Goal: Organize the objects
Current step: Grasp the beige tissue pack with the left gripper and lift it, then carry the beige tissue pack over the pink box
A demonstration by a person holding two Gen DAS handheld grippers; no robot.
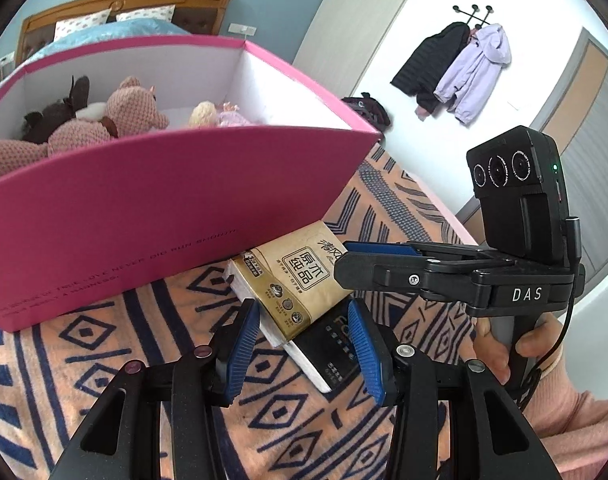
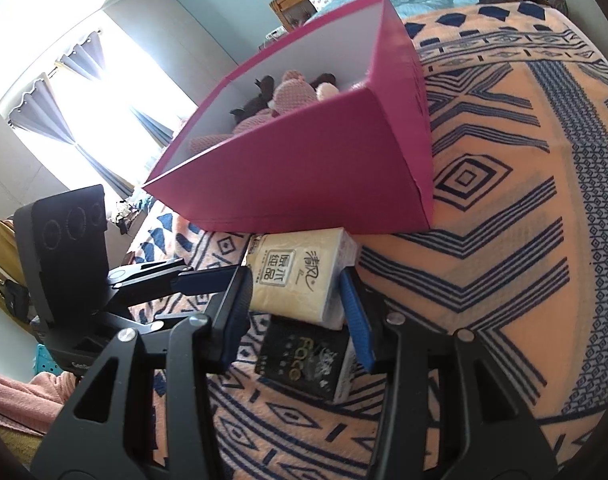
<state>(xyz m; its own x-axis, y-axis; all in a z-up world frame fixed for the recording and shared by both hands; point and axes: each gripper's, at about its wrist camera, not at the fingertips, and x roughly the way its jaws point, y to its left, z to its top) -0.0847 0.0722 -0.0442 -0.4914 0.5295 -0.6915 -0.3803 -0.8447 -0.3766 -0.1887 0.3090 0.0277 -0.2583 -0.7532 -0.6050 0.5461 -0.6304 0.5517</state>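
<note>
Nearest to us, our left gripper (image 1: 304, 344) shows black jointed arms ending in ribbed blue pads (image 1: 244, 350), spread wide on either side of two stacked tissue packs without touching them. The gold tissue pack (image 1: 296, 280) is a soft, glossy rectangular pillow printed with dark characters, lying tilted across the black tissue pack (image 1: 332, 354), whose white paper edge shows along one side. Both lie on the fuzzy orange blanket (image 1: 84, 360) with navy diamonds and stripes, just in front of the pink box (image 1: 124, 216), the gold one touching its front wall. Our right gripper (image 2: 298, 312) has its fingers apart too, flanking the gold pack; whether the pads touch it we cannot tell. The box is smooth matte cardboard, magenta outside, white inside, open at the top. Inside it lie a knitted pink plush toy (image 1: 120, 112), a dark brown plush (image 1: 56, 112) and a small blond doll (image 1: 216, 116)
</note>
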